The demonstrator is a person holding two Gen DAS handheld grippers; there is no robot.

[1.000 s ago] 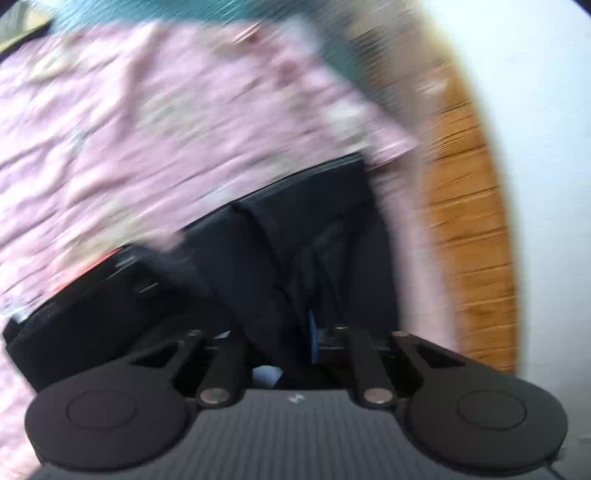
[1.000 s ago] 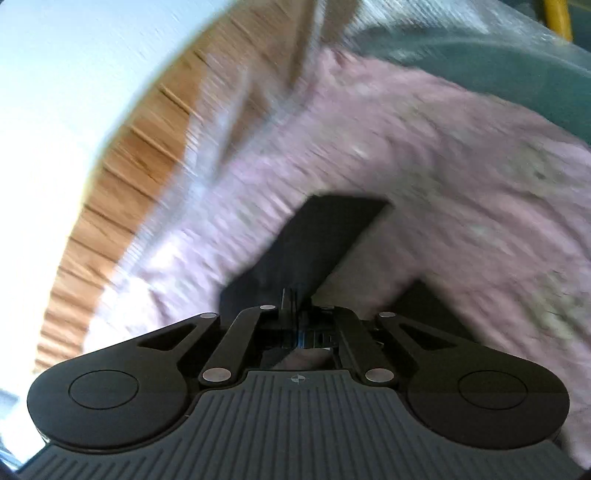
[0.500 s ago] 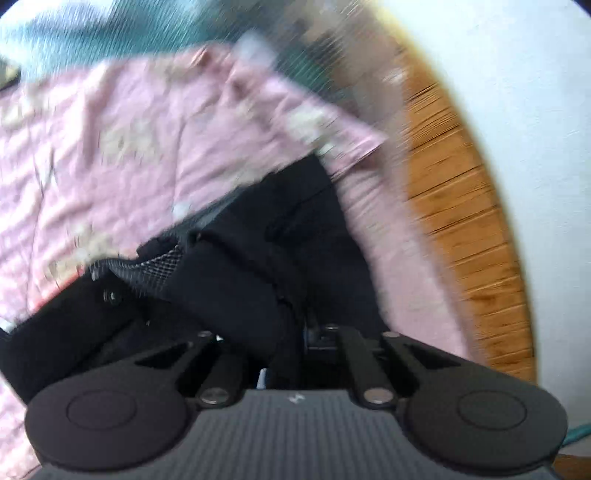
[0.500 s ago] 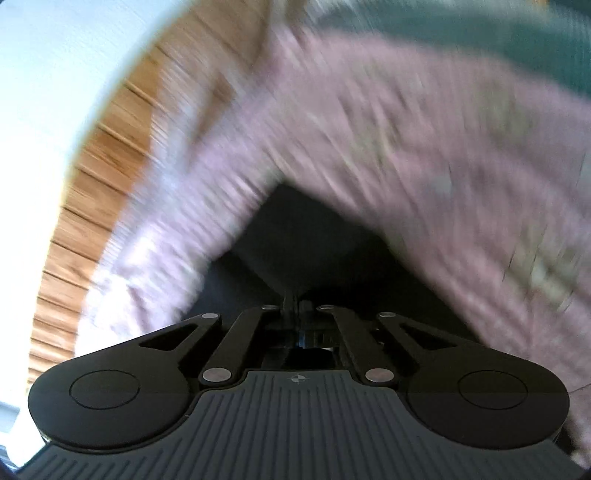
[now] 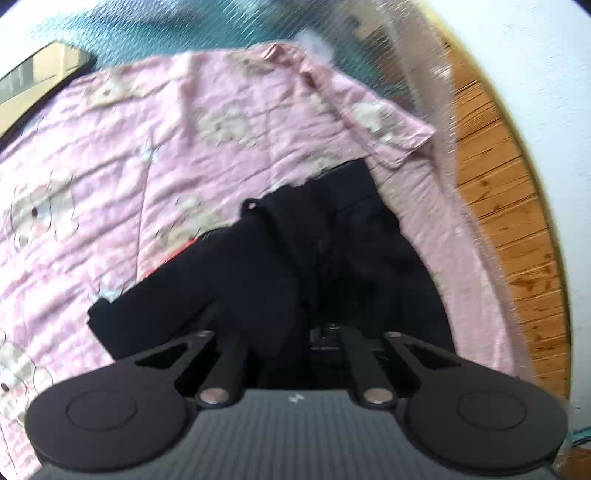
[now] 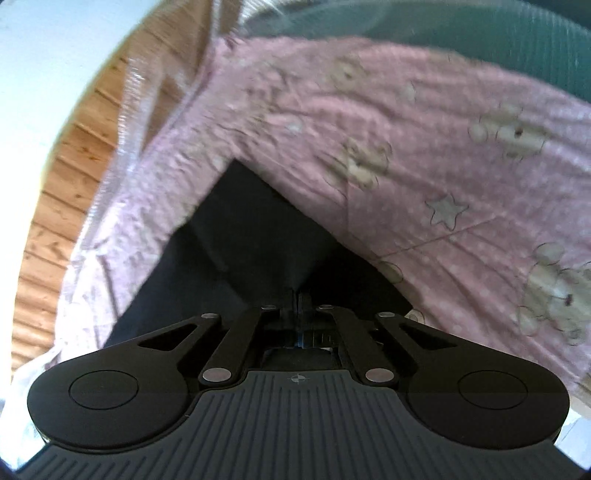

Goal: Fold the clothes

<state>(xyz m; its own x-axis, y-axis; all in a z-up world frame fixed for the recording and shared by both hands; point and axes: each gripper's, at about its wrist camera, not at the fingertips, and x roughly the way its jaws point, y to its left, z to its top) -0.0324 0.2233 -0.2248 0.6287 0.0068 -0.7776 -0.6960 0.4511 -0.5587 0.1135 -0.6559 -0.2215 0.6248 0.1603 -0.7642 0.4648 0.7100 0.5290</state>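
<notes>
A black garment (image 5: 280,266) lies bunched on a pink blanket printed with bears (image 5: 110,177). My left gripper (image 5: 314,325) is shut on a raised fold of it, and the cloth hides the fingertips. A small loop of the fabric sticks up at its far edge. In the right wrist view the same black garment (image 6: 258,251) spreads flat with a pointed corner toward the far side. My right gripper (image 6: 297,295) is shut on its near edge, jaws pressed together with the cloth pinched between them.
The pink blanket (image 6: 443,155) covers a teal surface (image 5: 166,33). A wooden floor (image 5: 517,206) runs along the blanket's edge, with a white wall beyond. A dark-framed flat object (image 5: 40,77) lies at the far left corner.
The left gripper closed on the black cloth and lifted it, bunching it into folds. The right gripper swept sideways with its edge held, spreading that part flatter.
</notes>
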